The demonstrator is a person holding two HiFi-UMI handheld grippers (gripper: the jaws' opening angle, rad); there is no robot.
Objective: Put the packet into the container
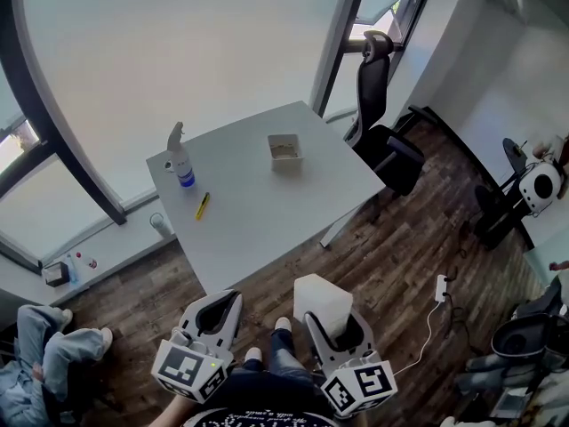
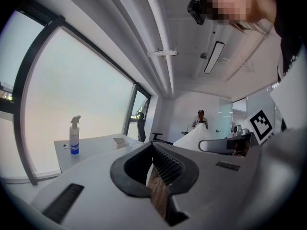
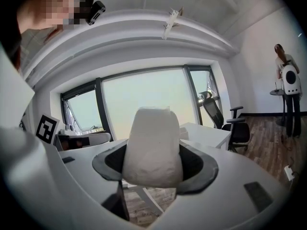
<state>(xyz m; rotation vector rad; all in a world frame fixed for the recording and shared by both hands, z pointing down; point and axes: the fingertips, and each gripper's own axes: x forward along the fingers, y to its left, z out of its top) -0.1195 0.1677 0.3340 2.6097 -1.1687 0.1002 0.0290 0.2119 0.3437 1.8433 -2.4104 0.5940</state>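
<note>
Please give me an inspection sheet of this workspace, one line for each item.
Surface: white rectangular table, near the windows.
Job's things: soft white packet held in the right tongs; small white square container on the table, apart from the packet.
Clutter: spray bottle with blue label; yellow pen.
Grippers: left tongs nearly together, nothing between; right tongs shut on packet.
Cables: white cable with power strip on the wooden floor.
Surroundings: black office chair; seated person.
</note>
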